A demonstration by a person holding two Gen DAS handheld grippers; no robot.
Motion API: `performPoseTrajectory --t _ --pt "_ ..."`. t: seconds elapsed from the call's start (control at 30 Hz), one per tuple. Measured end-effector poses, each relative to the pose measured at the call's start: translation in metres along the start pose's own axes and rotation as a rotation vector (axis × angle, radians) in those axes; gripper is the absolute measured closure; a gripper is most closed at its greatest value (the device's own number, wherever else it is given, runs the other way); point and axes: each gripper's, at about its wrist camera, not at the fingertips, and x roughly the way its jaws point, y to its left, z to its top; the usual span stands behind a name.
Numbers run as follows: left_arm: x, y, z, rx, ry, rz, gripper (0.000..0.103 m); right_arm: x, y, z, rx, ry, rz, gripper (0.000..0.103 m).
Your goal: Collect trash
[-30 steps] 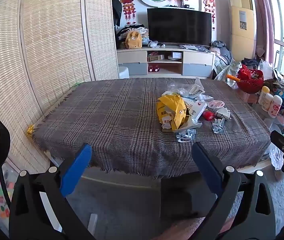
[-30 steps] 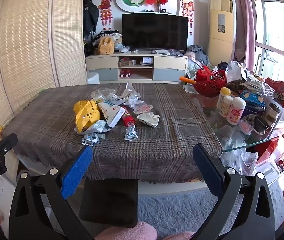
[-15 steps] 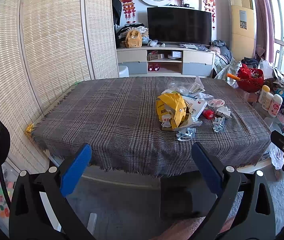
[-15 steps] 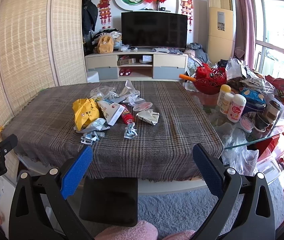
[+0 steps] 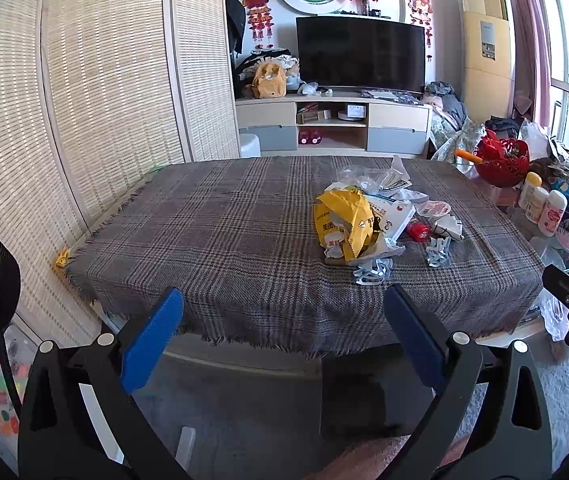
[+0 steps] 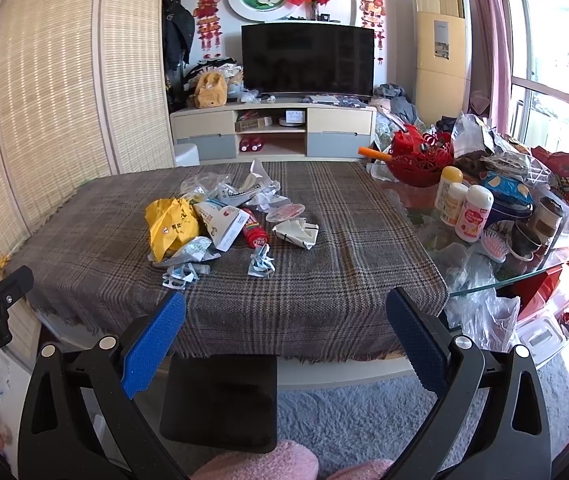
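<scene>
A heap of trash lies on the plaid-covered table [image 5: 224, 248]: a crumpled yellow paper bag [image 5: 344, 220] [image 6: 170, 226], a white wrapper [image 6: 222, 224], a small red bottle [image 6: 254, 232], clear plastic bags [image 6: 204, 182] and crumpled paper scraps [image 6: 260, 266]. My left gripper [image 5: 282, 328] hangs open in front of the table's near edge, nothing between its blue pads. My right gripper [image 6: 284, 330] is open too, over the near edge and short of the heap.
A black bin [image 6: 220, 396] stands on the floor under the near edge. Right of the table a glass shelf [image 6: 480, 280] holds bottles, cups, snack bags and a red basket [image 6: 420, 160]. A woven screen [image 5: 84, 100] lines the left; a TV unit [image 6: 272, 128] stands behind.
Both grippers have eased slightly forward toward the table; the heap sits a little nearer in each view. Neither has touched anything.
</scene>
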Motion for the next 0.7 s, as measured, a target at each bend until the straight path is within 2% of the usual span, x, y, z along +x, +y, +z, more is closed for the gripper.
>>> performPoseTrajectory --t 0.7 --pt "0.0017 -0.0010 0.0010 0.001 -0.002 -0.002 0.008 0.0004 0.0001 -0.0004 0.006 0.008 0.012 0.003"
